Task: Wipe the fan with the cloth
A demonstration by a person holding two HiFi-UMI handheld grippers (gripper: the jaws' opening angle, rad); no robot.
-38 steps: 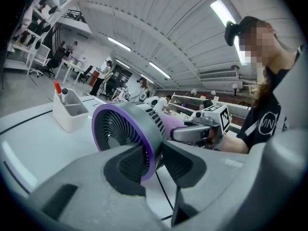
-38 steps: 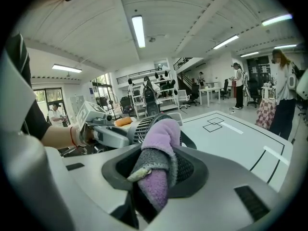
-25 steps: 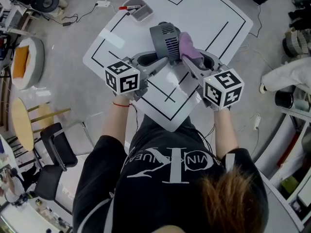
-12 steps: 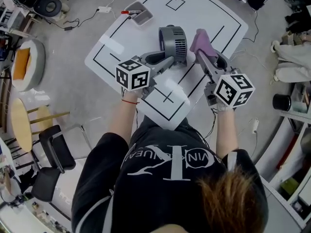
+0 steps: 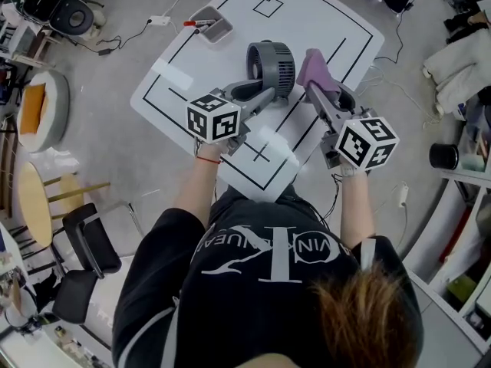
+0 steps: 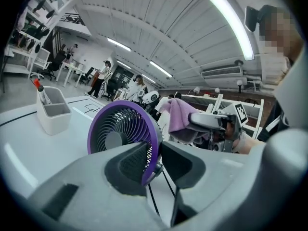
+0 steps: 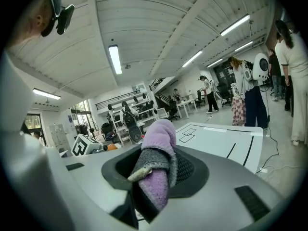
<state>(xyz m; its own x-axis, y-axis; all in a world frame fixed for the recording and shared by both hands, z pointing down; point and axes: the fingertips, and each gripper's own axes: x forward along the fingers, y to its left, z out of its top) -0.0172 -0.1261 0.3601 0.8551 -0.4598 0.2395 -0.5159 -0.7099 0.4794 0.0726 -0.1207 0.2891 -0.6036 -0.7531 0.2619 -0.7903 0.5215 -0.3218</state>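
Since the earlier frame, the cloth is off the fan and now just beside it. Right gripper clamps the cloth. Left gripper clamps the fan rim, fan upright over the counter.

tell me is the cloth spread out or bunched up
Bunched up: the cloth is a wadded lump pinched between the jaws of the right gripper, poking up past them, with no flat part spread out.
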